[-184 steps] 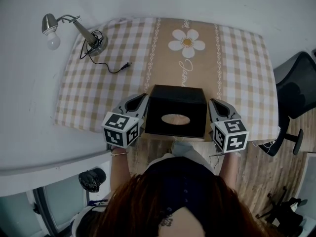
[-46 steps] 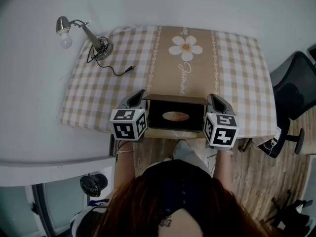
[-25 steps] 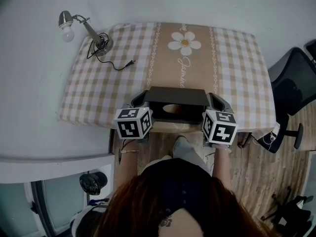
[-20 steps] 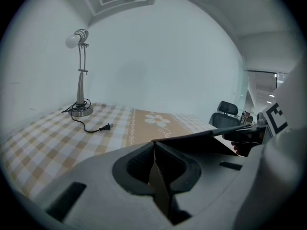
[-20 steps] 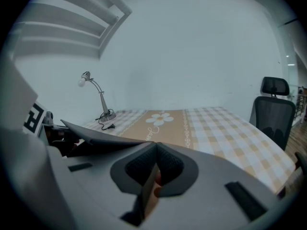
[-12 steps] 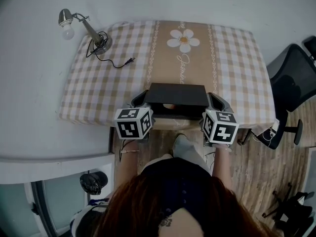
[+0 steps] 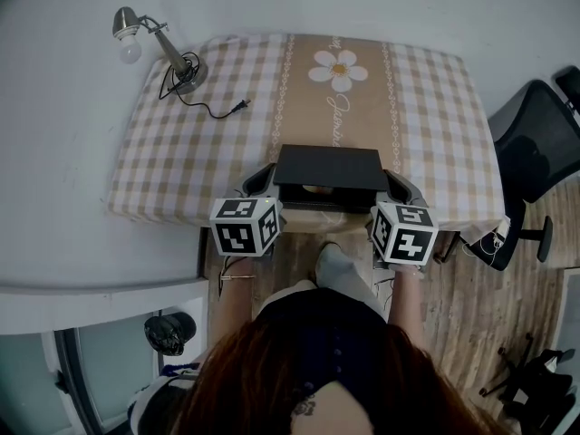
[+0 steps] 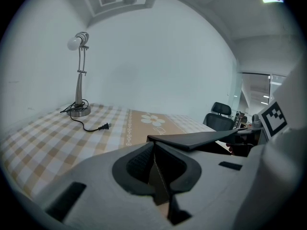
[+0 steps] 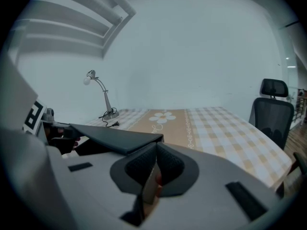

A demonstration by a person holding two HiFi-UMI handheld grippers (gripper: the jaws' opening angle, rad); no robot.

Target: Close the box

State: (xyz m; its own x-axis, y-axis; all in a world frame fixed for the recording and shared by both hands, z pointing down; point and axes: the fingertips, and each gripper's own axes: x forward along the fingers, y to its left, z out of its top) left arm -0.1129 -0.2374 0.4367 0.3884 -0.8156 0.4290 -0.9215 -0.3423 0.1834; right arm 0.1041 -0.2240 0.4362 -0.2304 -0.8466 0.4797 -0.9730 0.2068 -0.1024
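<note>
A black box (image 7: 329,169) sits at the near edge of the checked table, between my two grippers. Its black top panel (image 8: 201,139) lies tilted over the box, and only a sliver of the pale oval opening shows beneath it in the head view. My left gripper (image 7: 258,179) is at the box's left side, its jaws (image 8: 156,150) shut on a thin brown cardboard edge of the panel. The right gripper (image 7: 399,185) mirrors it on the right side, shut (image 9: 154,164) on the same panel (image 9: 115,135).
A desk lamp (image 7: 149,34) with a loose cord and plug (image 7: 237,107) stands at the table's far left. A daisy print (image 7: 340,66) marks the cloth's middle strip. A black office chair (image 7: 539,143) is at the right, and the person's head fills the bottom.
The black panel has swung further over the box, hiding most of the oval opening that showed earlier. Both grippers kept their hold and moved slightly away from me with it.
</note>
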